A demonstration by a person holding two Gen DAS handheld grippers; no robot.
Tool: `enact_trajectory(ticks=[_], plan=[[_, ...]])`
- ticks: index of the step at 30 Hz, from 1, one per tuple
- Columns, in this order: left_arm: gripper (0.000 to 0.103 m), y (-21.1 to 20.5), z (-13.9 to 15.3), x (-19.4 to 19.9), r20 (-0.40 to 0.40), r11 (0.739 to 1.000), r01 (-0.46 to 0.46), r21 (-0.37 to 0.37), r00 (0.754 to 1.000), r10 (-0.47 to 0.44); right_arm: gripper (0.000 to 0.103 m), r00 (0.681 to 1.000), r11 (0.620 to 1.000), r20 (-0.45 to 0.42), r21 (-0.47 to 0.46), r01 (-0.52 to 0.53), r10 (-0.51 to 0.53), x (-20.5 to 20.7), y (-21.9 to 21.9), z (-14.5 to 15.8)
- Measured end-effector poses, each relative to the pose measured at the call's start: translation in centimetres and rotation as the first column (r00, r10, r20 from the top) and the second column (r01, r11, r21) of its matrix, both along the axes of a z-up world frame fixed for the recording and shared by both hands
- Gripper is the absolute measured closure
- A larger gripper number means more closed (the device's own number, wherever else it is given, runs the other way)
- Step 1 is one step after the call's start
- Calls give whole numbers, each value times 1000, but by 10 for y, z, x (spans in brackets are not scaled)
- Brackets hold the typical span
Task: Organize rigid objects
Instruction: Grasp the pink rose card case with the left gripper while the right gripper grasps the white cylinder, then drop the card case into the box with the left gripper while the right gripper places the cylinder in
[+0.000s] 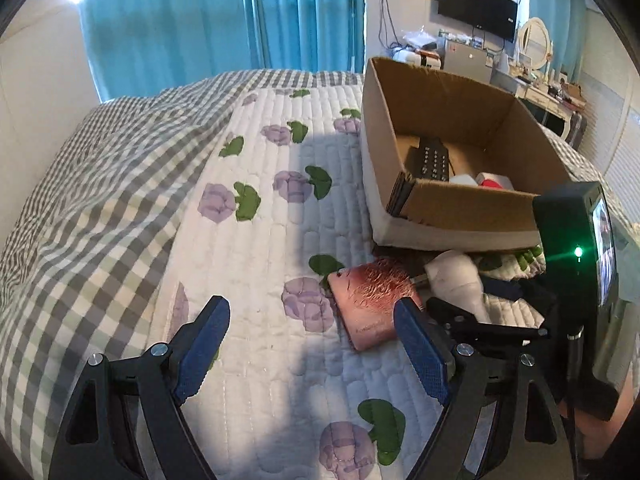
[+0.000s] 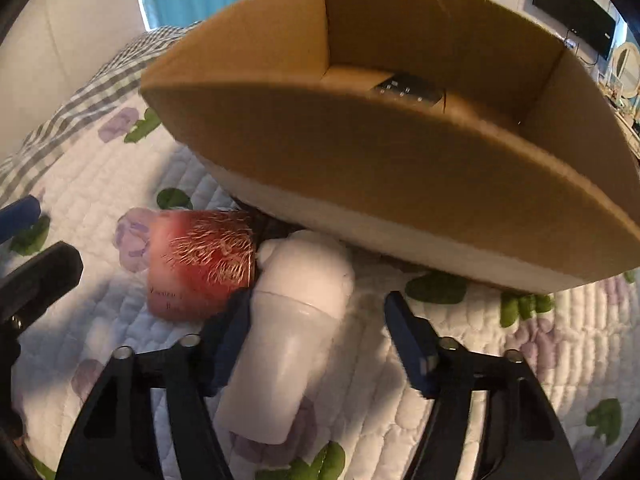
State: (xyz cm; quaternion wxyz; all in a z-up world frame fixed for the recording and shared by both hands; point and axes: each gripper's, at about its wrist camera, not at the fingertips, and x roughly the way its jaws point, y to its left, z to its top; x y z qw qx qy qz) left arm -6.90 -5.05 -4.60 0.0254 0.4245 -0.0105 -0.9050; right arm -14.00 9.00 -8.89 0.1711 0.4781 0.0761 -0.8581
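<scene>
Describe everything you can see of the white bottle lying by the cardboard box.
The white bottle is a smooth, glossy, plastic-looking cylinder with a rounded wider section at its far end, marked off by a seam. It lies on its side on the floral quilt, far end toward the cardboard box, beside the pink box and apparently touching it. The open right gripper straddles it: the left finger is against its side, the right finger stands clear.

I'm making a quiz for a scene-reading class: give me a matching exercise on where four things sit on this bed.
Things:
1. remote control
2. white bottle
3. pink case
4. cardboard box

Places:
A. lying between the right gripper's open jaws
B. inside the box
C. on the quilt, beside the bottle
D. standing behind the bottle and case

Pairs: 1-B, 2-A, 3-C, 4-D
</scene>
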Motion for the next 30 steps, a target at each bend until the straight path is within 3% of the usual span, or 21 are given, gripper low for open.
enact_trajectory(ticks=[2, 7, 11, 16, 23, 28, 30], plan=[[17, 1, -4, -2, 14, 1000, 1, -1, 1000, -1, 59, 1000, 1000, 17, -10, -14, 14, 3, 3, -4], [17, 6, -17, -7, 75, 1000, 25, 11, 997, -25, 59, 999, 998, -18, -47, 31, -32, 19, 28, 14], [17, 20, -19, -14, 137, 998, 54, 34, 989, -58, 60, 995, 997, -67, -9, 72, -72, 36, 51, 32], [17, 32, -29, -34, 202, 993, 16, 114, 979, -39, 59, 987, 989, -67, -37, 144, -147, 34, 73, 42], [17, 44, -65, -62, 220, 996, -56, 65, 975, 41, 60, 979, 978, -34, -58, 200, -202, 18, 81, 38], [20, 59, -70, -67, 198, 999, -19, -27, 980, 24, 60, 977, 975, -4, -61, 212, -213, 8, 78, 27], [26, 57, -67, -63, 194, 1000, -8, -8, 981, 9, 60, 977, 976, 8, -61, 211, -211, 6, 76, 24]])
